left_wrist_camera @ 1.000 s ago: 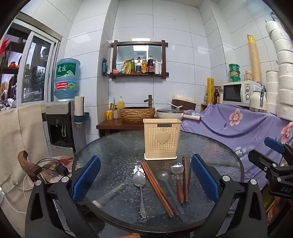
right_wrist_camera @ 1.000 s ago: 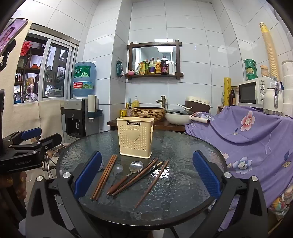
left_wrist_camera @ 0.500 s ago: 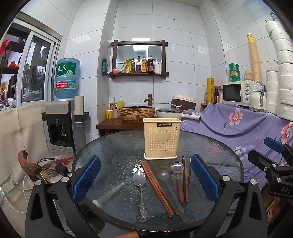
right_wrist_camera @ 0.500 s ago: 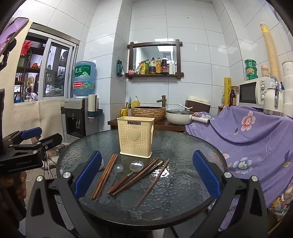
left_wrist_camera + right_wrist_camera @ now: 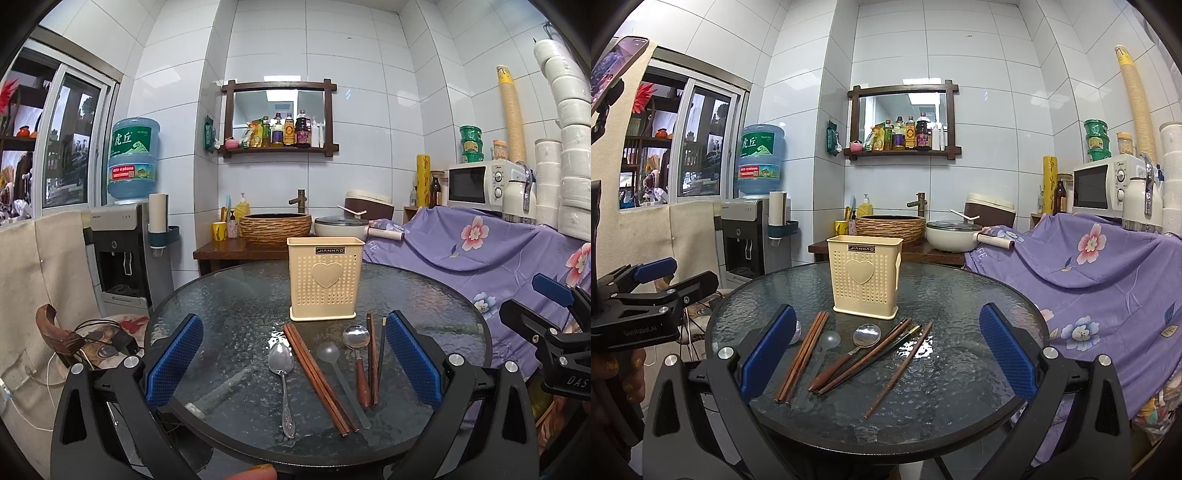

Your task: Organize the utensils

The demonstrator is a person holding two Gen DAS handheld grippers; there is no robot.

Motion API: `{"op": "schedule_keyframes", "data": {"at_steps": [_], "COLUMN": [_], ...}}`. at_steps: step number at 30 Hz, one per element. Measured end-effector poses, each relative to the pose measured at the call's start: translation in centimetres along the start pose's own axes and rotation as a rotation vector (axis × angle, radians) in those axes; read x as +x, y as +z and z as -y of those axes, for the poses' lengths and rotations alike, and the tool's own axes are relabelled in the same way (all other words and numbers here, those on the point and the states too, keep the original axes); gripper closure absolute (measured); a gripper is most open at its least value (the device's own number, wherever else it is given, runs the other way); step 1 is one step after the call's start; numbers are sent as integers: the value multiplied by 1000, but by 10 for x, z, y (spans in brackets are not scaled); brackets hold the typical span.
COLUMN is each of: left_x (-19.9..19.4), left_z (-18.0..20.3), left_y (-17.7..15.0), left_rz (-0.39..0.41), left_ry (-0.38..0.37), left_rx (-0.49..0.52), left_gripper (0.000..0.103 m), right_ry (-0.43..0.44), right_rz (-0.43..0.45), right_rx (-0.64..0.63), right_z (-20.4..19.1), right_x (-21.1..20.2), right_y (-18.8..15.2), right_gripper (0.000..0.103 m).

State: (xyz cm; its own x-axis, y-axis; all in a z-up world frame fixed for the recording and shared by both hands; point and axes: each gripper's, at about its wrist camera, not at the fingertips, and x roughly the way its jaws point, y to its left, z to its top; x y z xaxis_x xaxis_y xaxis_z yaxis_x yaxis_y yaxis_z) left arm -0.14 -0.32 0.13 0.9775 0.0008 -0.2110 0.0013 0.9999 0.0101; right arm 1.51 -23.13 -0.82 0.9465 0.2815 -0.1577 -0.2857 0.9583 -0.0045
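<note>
Left wrist view: left gripper (image 5: 294, 363) held above the near edge of the round glass table (image 5: 229, 317), jaws spread wide, nothing between the blue pads (image 5: 173, 360). Cream perforated utensil holder (image 5: 325, 282) upright at mid-table, apparently empty from this angle. Just in front of it, flat on the glass: a metal spoon (image 5: 282, 373) on the left, a pair of brown chopsticks (image 5: 317, 376) beside it, a translucent plastic spoon (image 5: 334, 363), a wooden-handled spoon (image 5: 357, 365), then dark chopsticks (image 5: 373, 362) further right. Right gripper (image 5: 554, 332) visible at the frame's right edge, off the table.

Right wrist view: right gripper (image 5: 886, 358) likewise released and empty, hovering at the table's near side. Same holder (image 5: 865, 277) beyond the utensils; brown pair (image 5: 803, 360) to the left, wooden-handled spoon (image 5: 846, 356) and dark chopsticks (image 5: 871, 358) crossing in the middle, one loose single chopstick (image 5: 899, 369) lying apart to the right.

Judged as the very start: nothing picked up, nothing in the holder. Next move likely a descent onto one piece, jaws closing across a thin handle lying flat on slick glass, then a tilt to upright and a drop into the holder. Care needed with the crossed pieces, best taken one at a time
</note>
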Motion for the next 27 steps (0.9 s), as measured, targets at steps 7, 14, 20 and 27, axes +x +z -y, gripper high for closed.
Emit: {"op": "schedule_keyframes", "data": {"at_steps": [7,14,20,27], "left_x": [-2,-1,-1,-1], "left_z": [-1,1,1,2], "left_y": [2,1,-1,-1], "left_rz": [3,0,2,0], "left_ry": [-4,-4,-2,1], "left_rx": [-5,-1,-2,4], "left_gripper": [6,6,6,6], "right_ry": [-1,1,0,1], "right_rz": [0,-1,-1,-2], "right_rx": [0,0,-1,0], "right_z": [0,0,-1,-2], "right_x": [0,0,0,-2], "right_y": [0,0,0,1], "right_gripper": [5,5,5,5]}}
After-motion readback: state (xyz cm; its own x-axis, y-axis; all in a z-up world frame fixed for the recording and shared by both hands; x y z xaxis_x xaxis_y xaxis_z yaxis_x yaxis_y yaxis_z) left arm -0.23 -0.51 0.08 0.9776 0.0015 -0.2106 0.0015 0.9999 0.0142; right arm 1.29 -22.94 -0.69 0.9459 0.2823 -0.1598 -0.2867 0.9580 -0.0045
